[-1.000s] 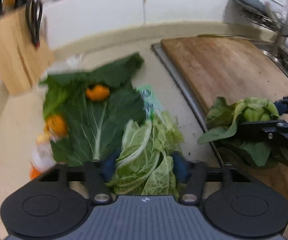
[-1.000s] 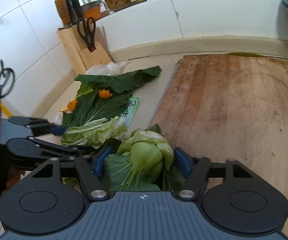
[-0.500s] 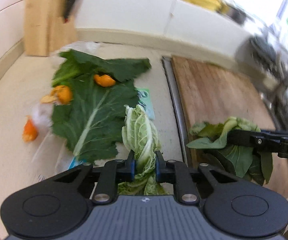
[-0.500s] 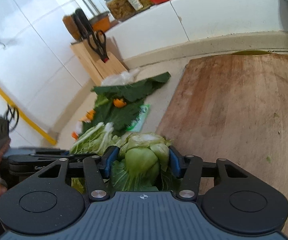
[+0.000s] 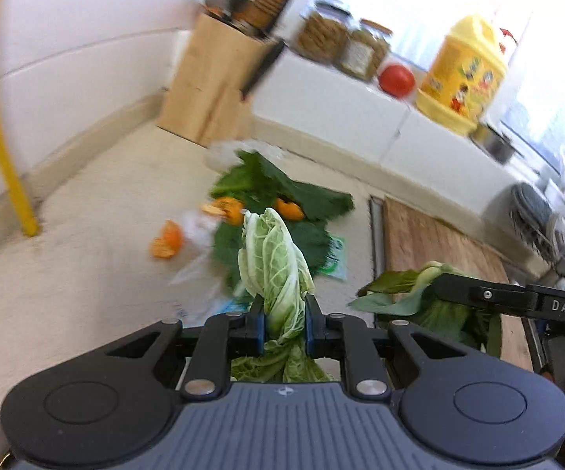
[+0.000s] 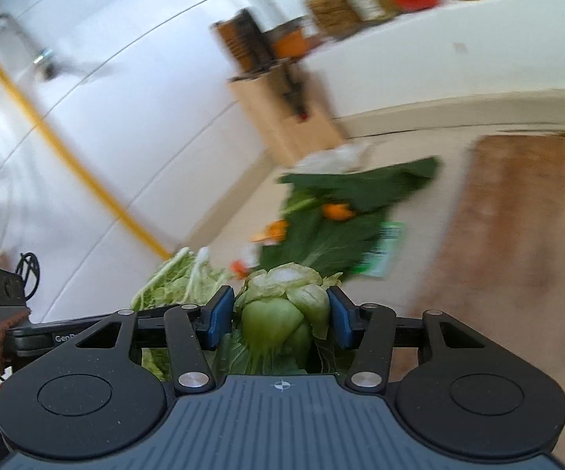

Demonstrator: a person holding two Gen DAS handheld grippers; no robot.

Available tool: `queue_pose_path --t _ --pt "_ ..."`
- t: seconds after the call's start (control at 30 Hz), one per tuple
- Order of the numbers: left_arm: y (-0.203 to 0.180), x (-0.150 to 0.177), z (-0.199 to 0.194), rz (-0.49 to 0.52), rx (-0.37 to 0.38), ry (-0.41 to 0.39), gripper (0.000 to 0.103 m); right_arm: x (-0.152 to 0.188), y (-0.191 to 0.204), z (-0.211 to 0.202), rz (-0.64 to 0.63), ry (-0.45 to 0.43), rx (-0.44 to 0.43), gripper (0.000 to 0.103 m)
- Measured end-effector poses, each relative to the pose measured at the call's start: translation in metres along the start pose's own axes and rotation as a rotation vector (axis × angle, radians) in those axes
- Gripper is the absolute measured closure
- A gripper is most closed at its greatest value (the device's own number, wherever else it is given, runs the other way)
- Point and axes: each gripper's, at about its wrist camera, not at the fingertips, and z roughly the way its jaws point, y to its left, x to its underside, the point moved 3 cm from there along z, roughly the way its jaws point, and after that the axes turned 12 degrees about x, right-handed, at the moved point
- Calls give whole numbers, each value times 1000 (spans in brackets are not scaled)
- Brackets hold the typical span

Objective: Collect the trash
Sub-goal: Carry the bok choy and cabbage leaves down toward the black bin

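Cabbage leaves (image 5: 276, 270) sit clenched in the left gripper (image 5: 281, 323) and a green stump (image 6: 282, 311) in the right gripper (image 6: 281, 315), lifted clear of the counter (image 5: 86, 274) for carrying off.

Pale green white-veined cabbage leaf (image 5: 272, 258) in the left claw (image 5: 281, 323), dark green leaves (image 5: 282, 211) beyond, orange peels (image 5: 167, 239), beige counter (image 5: 86, 235), yellow jug (image 5: 464, 74)

Counter (image 5: 86, 274): beige, backed by white tile wall. Wooden knife block (image 5: 216, 90) at the wall, handles protruding. On the raised white ledge: 2 glass jars (image 5: 341, 41) with brownish contents, 1 red tomato (image 5: 397, 80), 1 yellow oil jug (image 5: 464, 74). Wooden cutting board (image 6: 525, 243) lies flat on the counter. Yellow pipe (image 5: 0, 129) runs down the wall.
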Motion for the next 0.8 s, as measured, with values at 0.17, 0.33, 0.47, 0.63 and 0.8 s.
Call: queue_pose_path --t 0.17,0.33,0.47,0.63,0.8 --pt "30 14 -46 -68 -69 -72 86 6 55 28 -92 66 -96 45" --pt "70 43 -109 -166 -184 -127 86 29 121 57 -168 153 -218 50" --pt "102 76 -155 -249 -287 -137 86 60 178 86 -215 259 -333 81" --pt "150 123 -179 -362 -415 -145 86 113 258 145 -284 389 -453 81" --pt "217 190 -145 -519 -516 -3 80 176 315 208 -367 493 -482 80"
